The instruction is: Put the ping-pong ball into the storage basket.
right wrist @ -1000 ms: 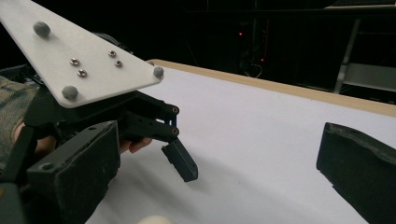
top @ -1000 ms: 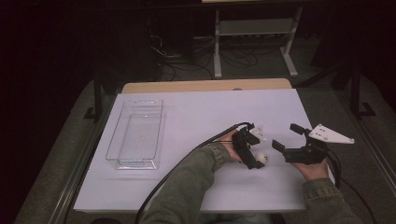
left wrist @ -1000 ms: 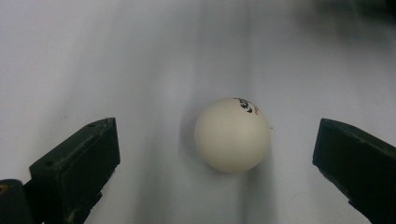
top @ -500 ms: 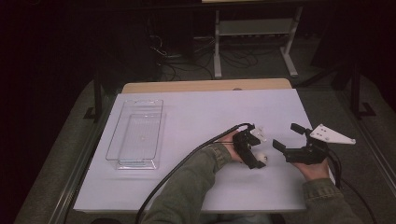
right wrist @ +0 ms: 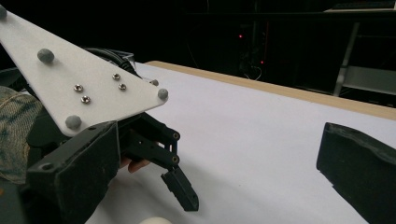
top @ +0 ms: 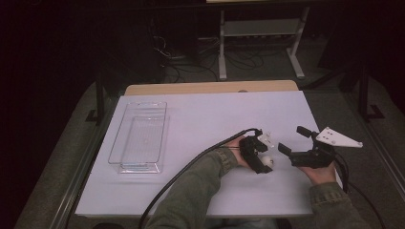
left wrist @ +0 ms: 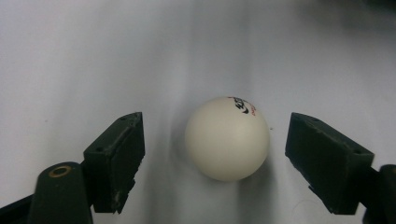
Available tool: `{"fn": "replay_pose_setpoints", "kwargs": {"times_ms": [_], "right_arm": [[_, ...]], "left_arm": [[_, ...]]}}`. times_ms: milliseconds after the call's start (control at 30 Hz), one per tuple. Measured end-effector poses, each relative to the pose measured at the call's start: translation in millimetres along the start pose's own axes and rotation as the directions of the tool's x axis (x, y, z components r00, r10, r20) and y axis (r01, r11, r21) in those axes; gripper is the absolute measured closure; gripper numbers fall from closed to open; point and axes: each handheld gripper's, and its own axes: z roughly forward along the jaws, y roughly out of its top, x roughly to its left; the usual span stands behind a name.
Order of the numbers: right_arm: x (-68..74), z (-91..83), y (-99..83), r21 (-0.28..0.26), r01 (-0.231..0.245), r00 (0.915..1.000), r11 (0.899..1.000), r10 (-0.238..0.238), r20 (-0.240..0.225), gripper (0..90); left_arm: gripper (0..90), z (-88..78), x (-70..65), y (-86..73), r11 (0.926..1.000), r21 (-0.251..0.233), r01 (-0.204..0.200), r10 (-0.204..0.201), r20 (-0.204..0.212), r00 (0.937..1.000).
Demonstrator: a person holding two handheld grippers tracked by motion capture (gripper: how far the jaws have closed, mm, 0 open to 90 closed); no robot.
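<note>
While both hands stay almost where they were a second ago, the left tool (top: 264, 161) has moved only slightly and still points down at the white ball (top: 267, 162) on the worktop (top: 200, 124). From above the ball is a small pale spot just under this tool, half hidden by it. The left gripper view tells more: the ball (left wrist: 227, 138) lies between the two black jaws, which are spread wide, with a clear gap on each side, so nothing is grasped. A small black and red print sits on top of the ball.

The right tool (top: 292, 140) hangs just to the right of the left one, apart from it, its jaws released and wide, with the grey three-cornered plate on top. In the right gripper view the left tool (right wrist: 180, 186) shows close ahead, and the top of the ball (right wrist: 154, 220) peeks in at the bottom edge.

Far to the left of both tools a clear plastic tray (top: 138, 138) rests on the worktop, in the same place as before.
</note>
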Motion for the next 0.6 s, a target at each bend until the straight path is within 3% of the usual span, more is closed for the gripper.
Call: {"fn": "replay_pose_setpoints", "kwargs": {"times_ms": [467,600], "right_arm": [[0.0,0.0,0.0,-0.004,-0.002,1.0000,1.000,0.002,-0.001,0.0],[0.2,-0.5,0.4,-0.006,-0.004,1.0000,1.000,0.004,0.002,0.0]], "left_arm": [[48.3,2.9,-3.3,-0.6,0.9997,-0.019,-0.014,0.014,0.001,0.9999],[49.8,2.6,-3.3,-0.2,0.9997,-0.020,-0.012,0.012,0.003,0.9999]]}}
